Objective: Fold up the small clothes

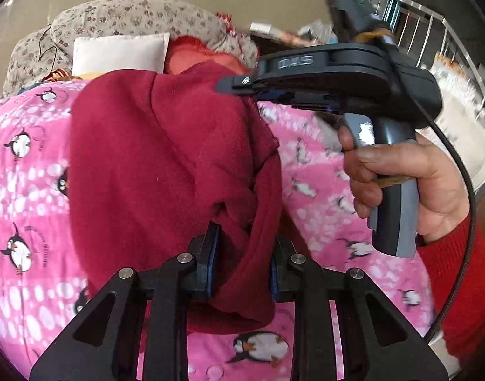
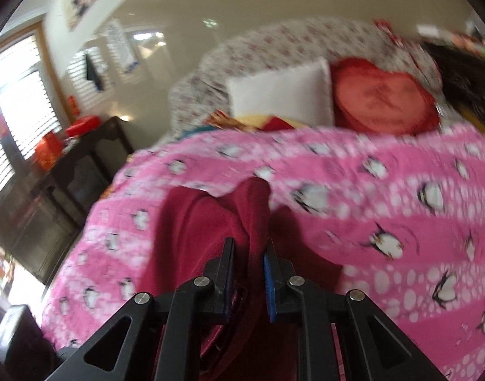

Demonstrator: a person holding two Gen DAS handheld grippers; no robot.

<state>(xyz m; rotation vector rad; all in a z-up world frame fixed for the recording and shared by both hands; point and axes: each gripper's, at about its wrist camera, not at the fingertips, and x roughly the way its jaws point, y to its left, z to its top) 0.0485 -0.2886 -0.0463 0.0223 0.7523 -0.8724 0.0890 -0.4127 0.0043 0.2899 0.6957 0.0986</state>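
A dark red fleece garment [image 1: 166,158] hangs lifted above a pink penguin-print blanket [image 1: 23,184]. My left gripper [image 1: 244,238] is shut on a bunched fold of the garment at its near edge. My right gripper [image 1: 239,87], held in a hand at the right of the left wrist view, is shut on the garment's far upper edge. In the right wrist view the right gripper [image 2: 249,250] pinches a strip of the same red garment [image 2: 191,231] between its blue pads, above the blanket [image 2: 385,190].
A white pillow [image 2: 283,95], a red heart-shaped cushion [image 2: 385,101] and a floral cushion [image 2: 274,47] lie at the bed's far end. A dark wooden cabinet [image 2: 67,171] stands left of the bed, by a window. A metal railing [image 1: 433,25] is at the right.
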